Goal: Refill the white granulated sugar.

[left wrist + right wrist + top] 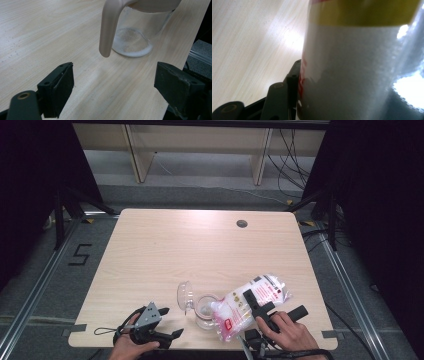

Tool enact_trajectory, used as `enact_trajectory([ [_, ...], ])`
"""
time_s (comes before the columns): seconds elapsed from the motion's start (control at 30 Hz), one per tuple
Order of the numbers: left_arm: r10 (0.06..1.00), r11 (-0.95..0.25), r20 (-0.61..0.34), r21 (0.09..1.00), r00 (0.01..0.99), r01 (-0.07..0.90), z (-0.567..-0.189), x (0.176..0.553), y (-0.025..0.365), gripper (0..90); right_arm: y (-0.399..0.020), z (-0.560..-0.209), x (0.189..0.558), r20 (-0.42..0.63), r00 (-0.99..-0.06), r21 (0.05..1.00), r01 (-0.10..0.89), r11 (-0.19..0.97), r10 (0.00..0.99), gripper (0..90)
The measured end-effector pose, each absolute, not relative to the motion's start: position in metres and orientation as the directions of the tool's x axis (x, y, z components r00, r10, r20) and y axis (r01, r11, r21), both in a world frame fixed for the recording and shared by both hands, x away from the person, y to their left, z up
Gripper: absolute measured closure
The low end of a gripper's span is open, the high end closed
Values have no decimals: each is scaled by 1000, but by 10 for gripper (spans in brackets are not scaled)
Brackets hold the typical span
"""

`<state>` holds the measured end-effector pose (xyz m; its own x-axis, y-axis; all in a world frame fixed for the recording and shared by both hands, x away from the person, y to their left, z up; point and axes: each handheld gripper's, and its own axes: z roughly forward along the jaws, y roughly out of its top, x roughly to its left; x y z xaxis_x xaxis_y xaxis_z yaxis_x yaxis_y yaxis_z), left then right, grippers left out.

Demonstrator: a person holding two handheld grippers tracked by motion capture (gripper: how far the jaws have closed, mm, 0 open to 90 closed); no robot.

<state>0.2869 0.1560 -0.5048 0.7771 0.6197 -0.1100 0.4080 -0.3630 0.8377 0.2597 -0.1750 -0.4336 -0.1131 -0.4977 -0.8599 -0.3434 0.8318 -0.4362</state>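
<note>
Wooden table (pixel 165 250): at the near edge, the right gripper (pixel 255 307) clamps a tilted bag (pixel 250 302) of white grains over the glass jar (pixel 205 310), apparently mid-pour. The left gripper (pixel 172 334) rests wide open. Next: tip further.

The high view looks forward and down over the whole counter (pixel 165 250). The left gripper view sits low, close to the jar (pixel 140 30), which the high view shares. The right gripper view presses against the bag (pixel 362 70).

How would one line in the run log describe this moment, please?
right gripper: jaws shut on bag of white grains, tipped over glass jar | left gripper: jaws open, empty, beside jar | jar: thin white layer at bottom
</note>
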Motion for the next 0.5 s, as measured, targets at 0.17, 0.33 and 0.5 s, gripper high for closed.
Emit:
enact_trajectory([
  [0.17, 620, -362, -111, 838, 777, 409, -505, 287, 156, 158, -175, -434, 260, -865, -106, -429, -351, 832, -491, 499],
  [0.33, 619, -363, -108, 839, 778, 405, -505, 287, 156, 158, -176, -439, 260, -901, -134, -345, -357, 868, -414, 500],
  [0.5, 618, -358, -112, 841, 778, 406, -505, 287, 156, 158, -174, -436, 259, -877, -111, -405, -355, 843, -468, 501],
])
